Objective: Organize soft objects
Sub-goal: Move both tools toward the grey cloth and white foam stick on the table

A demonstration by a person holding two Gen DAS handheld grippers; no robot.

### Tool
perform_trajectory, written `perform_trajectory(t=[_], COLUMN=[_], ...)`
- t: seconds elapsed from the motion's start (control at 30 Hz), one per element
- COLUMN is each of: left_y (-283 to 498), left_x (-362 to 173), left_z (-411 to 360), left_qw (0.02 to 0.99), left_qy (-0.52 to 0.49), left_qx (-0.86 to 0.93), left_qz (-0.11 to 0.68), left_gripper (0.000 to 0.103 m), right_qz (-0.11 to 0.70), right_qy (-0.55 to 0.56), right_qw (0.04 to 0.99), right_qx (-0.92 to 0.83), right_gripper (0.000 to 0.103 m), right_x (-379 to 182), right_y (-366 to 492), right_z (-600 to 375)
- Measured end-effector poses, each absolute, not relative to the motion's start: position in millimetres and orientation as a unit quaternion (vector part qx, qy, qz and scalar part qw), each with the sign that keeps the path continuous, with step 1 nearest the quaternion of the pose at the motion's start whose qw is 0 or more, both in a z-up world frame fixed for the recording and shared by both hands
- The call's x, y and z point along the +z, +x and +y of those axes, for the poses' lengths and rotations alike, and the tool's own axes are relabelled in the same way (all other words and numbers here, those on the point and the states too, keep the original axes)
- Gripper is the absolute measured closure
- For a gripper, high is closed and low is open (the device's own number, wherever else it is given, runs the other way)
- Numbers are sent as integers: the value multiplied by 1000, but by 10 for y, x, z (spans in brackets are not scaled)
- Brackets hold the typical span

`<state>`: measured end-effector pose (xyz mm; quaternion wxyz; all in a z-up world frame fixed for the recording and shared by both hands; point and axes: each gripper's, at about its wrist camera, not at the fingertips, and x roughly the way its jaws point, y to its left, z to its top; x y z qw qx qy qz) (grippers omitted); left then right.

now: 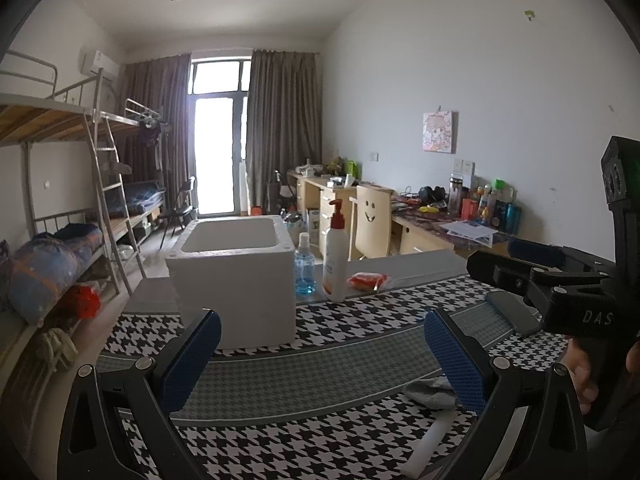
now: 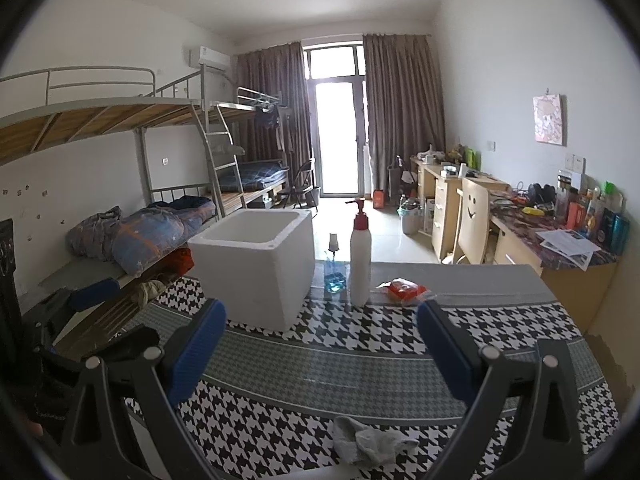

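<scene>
A crumpled grey sock point(image 2: 368, 444) lies on the houndstooth tablecloth point(image 2: 360, 368) near the front edge, below and just ahead of my right gripper point(image 2: 322, 354), which is open and holds nothing. In the left wrist view the sock point(image 1: 430, 394) is partly hidden behind the right finger of my left gripper point(image 1: 324, 356), also open and empty. A white foam box point(image 1: 236, 280) with an open top stands further back on the table. The right gripper point(image 1: 500, 276) shows from the side at the right, held in a hand.
Beside the foam box point(image 2: 256, 268) stand a white pump bottle point(image 2: 360, 256), a small blue spray bottle point(image 2: 334, 272) and a red packet point(image 2: 404, 290). A white strip point(image 1: 436, 440) lies at the table's front. Bunk beds point(image 2: 120, 232) are left, a cluttered desk point(image 2: 560, 236) right.
</scene>
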<state>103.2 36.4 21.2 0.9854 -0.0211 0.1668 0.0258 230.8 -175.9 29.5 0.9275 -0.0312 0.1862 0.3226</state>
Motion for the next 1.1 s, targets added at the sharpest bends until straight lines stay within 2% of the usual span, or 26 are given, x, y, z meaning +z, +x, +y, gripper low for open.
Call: perform_trajectory(t=[1.1], left_y=[1073], left_x=[-89], left_z=[8], left_qw=[978], left_qy=[-3], left_qx=[-46], left_qz=[201], left_gripper=[1], right_qz=[216], right_qy=[-20], right_qw=[934], right_qx=[283], right_gripper=[5], right_x=[-65], right_y=[2373], right_z=[-2153])
